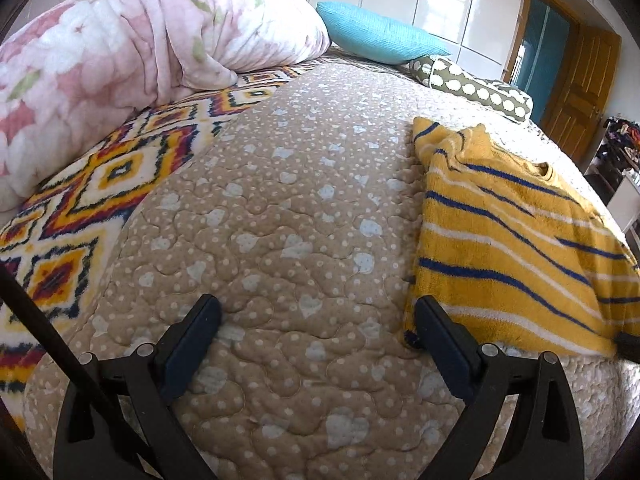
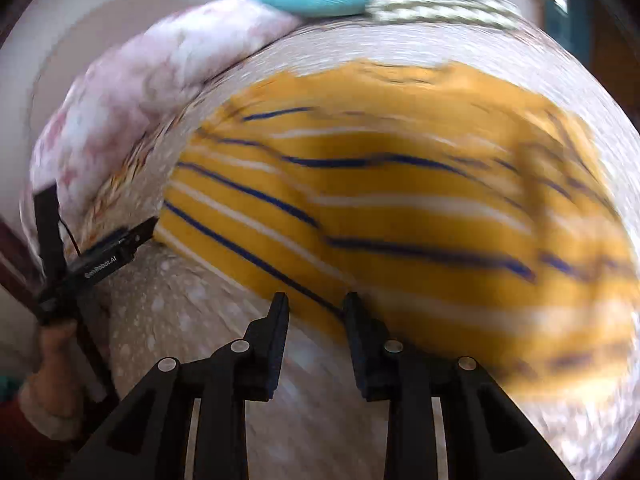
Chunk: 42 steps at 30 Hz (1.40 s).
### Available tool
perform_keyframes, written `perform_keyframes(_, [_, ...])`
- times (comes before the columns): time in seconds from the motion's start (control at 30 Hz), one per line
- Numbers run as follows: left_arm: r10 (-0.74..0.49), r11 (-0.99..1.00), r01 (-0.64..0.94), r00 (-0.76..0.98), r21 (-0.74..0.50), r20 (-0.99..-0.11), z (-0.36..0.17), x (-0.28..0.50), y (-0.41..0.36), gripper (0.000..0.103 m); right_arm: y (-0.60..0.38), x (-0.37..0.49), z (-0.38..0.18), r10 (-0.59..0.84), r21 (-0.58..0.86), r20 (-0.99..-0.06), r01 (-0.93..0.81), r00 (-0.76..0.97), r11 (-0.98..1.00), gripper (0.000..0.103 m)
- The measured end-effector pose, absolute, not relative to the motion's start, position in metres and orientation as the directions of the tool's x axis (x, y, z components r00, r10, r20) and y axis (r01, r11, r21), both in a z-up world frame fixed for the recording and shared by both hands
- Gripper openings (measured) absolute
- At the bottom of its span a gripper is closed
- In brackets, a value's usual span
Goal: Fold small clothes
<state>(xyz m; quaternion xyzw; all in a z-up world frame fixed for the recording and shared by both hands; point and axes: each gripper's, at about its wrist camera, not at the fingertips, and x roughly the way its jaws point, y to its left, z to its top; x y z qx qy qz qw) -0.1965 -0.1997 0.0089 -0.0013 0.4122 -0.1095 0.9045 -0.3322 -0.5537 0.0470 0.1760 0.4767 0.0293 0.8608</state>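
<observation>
Both grippers hang low over the bed with nothing between their fingers. Seen from its own wrist camera, the left gripper stands spread wide, its right finger just at the near-left corner of the yellow fleece top with blue and white stripes, its left finger over bare bedding; whether that right finger touches the cloth cannot be told. From the right wrist view, which is smeared by motion blur, the right gripper is parted by a narrower gap, and its fingertips sit at the near hem of the same top, with the cloth not clearly pinched between them. The left gripper's body also shows at the left edge of that view, beside the garment's left corner. The top lies spread on the beige quilted bedspread with pale blue hearts, rumpled rather than flat, with one sleeve or shoulder bunched at its far-left end and the collar opening visible toward the far right. Farther left lies a fleece blanket with an orange, navy and white diamond pattern, and on it a pink floral duvet heaped in a mound; at the far end rest a turquoise cushion and an olive bolster with white spots. Judging by this, folding has hardly begun: no crisp fold is visible, so taking hold of the hem, smoothing and every fold appear to remain.
</observation>
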Motion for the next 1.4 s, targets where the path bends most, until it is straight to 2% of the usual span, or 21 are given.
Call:
perform_keyframes(0.07, [-0.189,0.977,0.195,0.635,-0.082,-0.749,0.009,-0.196,-0.201,0.097,-0.581,-0.352,0.068,0.222,0.394,-0.755,0.157,0.617,0.906,0.030])
perform_keyframes(0.17, [-0.178,0.979,0.189,0.637,-0.072,-0.750,0.009,-0.197,-0.202,0.098,-0.612,-0.360,0.092,0.170,0.414,-0.691,0.193,0.702,0.889,0.033])
perform_keyframes(0.23, [-0.169,0.981,0.184,0.639,-0.064,-0.750,0.009,-0.197,-0.203,0.098,-0.629,-0.356,0.090,0.163,0.436,-0.680,0.215,0.715,0.874,0.034])
perform_keyframes(0.3, [-0.158,0.982,0.180,0.641,-0.053,-0.752,0.010,-0.197,-0.204,0.099,-0.646,-0.343,0.073,0.141,0.424,-0.710,0.258,0.690,0.868,0.034])
perform_keyframes(0.37, [-0.152,0.983,0.177,0.640,-0.047,-0.753,0.010,-0.197,-0.204,0.099,-0.658,-0.332,0.044,0.083,0.342,-0.789,0.322,0.609,0.883,0.032])
perform_keyframes(0.47, [-0.146,0.984,0.174,0.638,-0.044,-0.756,0.010,-0.197,-0.205,0.100,-0.673,-0.342,0.045,0.150,0.416,-0.768,0.307,0.623,0.856,0.032])
perform_keyframes(0.53, [-0.139,0.985,0.171,0.636,-0.038,-0.759,0.010,-0.196,-0.206,0.101,-0.684,-0.355,0.063,0.139,0.431,-0.744,0.309,0.654,0.848,0.041])
perform_keyframes(0.57, [-0.135,0.985,0.169,0.635,-0.034,-0.761,0.009,-0.196,-0.207,0.101,-0.690,-0.362,0.069,0.130,0.435,-0.730,0.309,0.671,0.846,0.056])
perform_keyframes(0.6, [-0.132,0.985,0.168,0.635,-0.031,-0.761,0.009,-0.196,-0.207,0.101,-0.698,-0.369,0.073,0.125,0.444,-0.715,0.309,0.688,0.841,0.066])
perform_keyframes(0.77, [-0.121,0.987,0.158,0.641,-0.024,-0.758,0.010,-0.197,-0.208,0.101,-0.737,-0.383,0.048,0.132,0.535,-0.700,0.394,0.701,0.747,0.068])
perform_keyframes(0.87, [-0.119,0.987,0.156,0.643,-0.023,-0.757,0.010,-0.197,-0.208,0.102,-0.742,-0.383,0.023,0.215,0.656,-0.644,0.385,0.734,0.650,0.068])
perform_keyframes(1.07, [-0.119,0.987,0.156,0.644,-0.023,-0.756,0.010,-0.197,-0.208,0.102,-0.724,-0.373,0.014,0.215,0.733,-0.554,0.350,0.804,0.583,0.070])
perform_keyframes(1.13, [-0.120,0.987,0.156,0.645,-0.024,-0.755,0.010,-0.198,-0.208,0.102,-0.714,-0.364,0.015,0.184,0.702,-0.582,0.375,0.792,0.605,0.069])
perform_keyframes(1.17, [-0.122,0.988,0.155,0.646,-0.027,-0.754,0.010,-0.198,-0.208,0.102,-0.712,-0.358,0.015,0.164,0.677,-0.604,0.393,0.780,0.623,0.059])
perform_keyframes(1.2, [-0.123,0.988,0.154,0.646,-0.030,-0.753,0.010,-0.198,-0.207,0.102,-0.710,-0.353,0.015,0.155,0.653,-0.633,0.416,0.759,0.632,0.039])
perform_keyframes(1.27, [-0.125,0.988,0.152,0.648,-0.033,-0.751,0.011,-0.199,-0.206,0.102,-0.711,-0.350,0.016,0.167,0.657,-0.653,0.442,0.739,0.611,0.029])
perform_keyframes(1.4, [-0.147,0.986,0.151,0.633,-0.065,-0.760,0.012,-0.196,-0.201,0.101,-0.694,-0.335,0.051,0.133,0.605,-0.687,0.461,0.714,0.649,0.024])
